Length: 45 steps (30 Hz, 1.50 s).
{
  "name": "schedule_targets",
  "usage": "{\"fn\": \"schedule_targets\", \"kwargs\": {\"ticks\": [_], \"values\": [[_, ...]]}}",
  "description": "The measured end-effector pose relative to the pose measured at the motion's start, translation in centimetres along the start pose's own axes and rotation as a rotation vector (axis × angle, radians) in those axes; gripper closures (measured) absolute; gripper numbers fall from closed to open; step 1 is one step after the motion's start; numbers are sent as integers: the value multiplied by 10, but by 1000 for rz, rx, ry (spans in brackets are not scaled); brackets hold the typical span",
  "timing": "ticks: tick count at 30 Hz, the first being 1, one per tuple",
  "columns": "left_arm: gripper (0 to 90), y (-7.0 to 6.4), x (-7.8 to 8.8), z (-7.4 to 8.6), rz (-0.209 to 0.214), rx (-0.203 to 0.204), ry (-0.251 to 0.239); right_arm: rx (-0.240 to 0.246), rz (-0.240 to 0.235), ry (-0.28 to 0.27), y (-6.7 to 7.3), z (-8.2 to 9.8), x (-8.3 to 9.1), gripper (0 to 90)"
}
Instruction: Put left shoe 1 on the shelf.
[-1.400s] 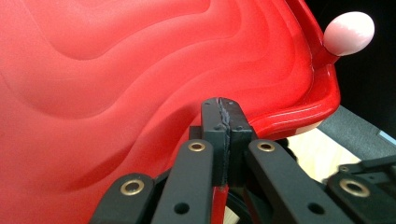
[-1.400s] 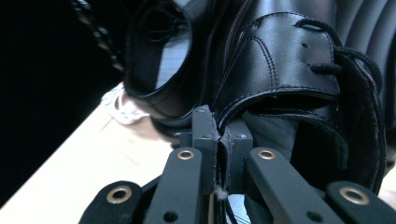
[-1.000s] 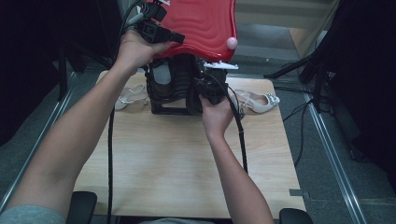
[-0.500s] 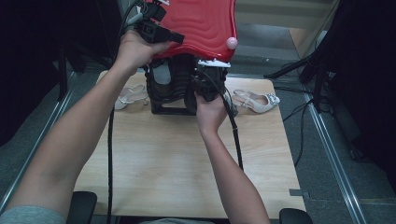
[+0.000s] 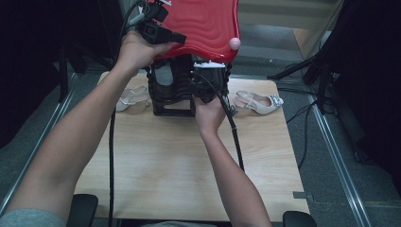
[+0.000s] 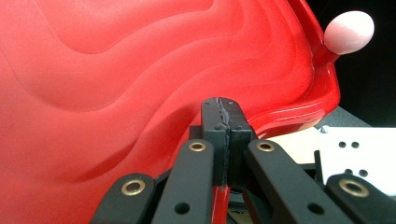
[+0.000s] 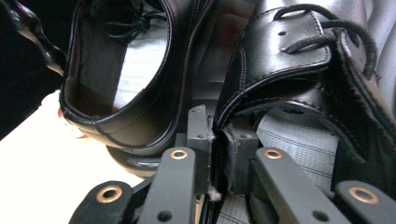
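I keep the left gripper (image 6: 223, 135) clamped on the raised red lid (image 5: 203, 26), while my right gripper's (image 7: 215, 140) jaws, just parting with nothing between, sit directly below the black shoes (image 7: 140, 84) in the black basket (image 5: 172, 101).

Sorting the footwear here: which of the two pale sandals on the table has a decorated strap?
The pale sandal right of the black box, past the right tool; its strap glitters. The other sandal, left of the box, looks plain.

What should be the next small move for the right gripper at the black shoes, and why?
Probably draw the right gripper back out of the box. Its jaws have just been opening, nothing is between them, and both black shoes sit inside, while the left gripper holds the red lid up.
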<state>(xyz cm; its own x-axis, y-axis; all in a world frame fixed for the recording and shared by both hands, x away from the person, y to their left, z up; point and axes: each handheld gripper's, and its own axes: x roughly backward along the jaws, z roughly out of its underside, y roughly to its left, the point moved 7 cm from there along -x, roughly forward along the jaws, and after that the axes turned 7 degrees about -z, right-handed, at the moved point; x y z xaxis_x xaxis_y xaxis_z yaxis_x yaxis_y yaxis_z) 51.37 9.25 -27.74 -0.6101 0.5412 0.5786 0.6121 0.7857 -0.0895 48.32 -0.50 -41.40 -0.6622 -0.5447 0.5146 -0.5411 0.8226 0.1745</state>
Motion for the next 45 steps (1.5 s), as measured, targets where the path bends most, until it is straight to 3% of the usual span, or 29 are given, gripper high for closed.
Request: {"fn": "schedule_targets", "kwargs": {"ticks": [6,11,23,29,37,45], "values": [[900,0,0,0,3,4,-1,9,-3,10,4,0,-6,794],[900,0,0,0,-1,4,-1,-27,-64,14,4,0,-5,694],[900,1,0,0,-12,0,4,-27,-107,40,5,-1,11,665],[900,1,-1,0,-19,-1,9,-40,-143,50,7,-1,30,674],[900,1,-1,-1,-27,-6,16,-57,-234,65,16,7,64,732],[900,1,-2,-1,-25,0,15,-26,-283,79,22,26,87,802]]}}
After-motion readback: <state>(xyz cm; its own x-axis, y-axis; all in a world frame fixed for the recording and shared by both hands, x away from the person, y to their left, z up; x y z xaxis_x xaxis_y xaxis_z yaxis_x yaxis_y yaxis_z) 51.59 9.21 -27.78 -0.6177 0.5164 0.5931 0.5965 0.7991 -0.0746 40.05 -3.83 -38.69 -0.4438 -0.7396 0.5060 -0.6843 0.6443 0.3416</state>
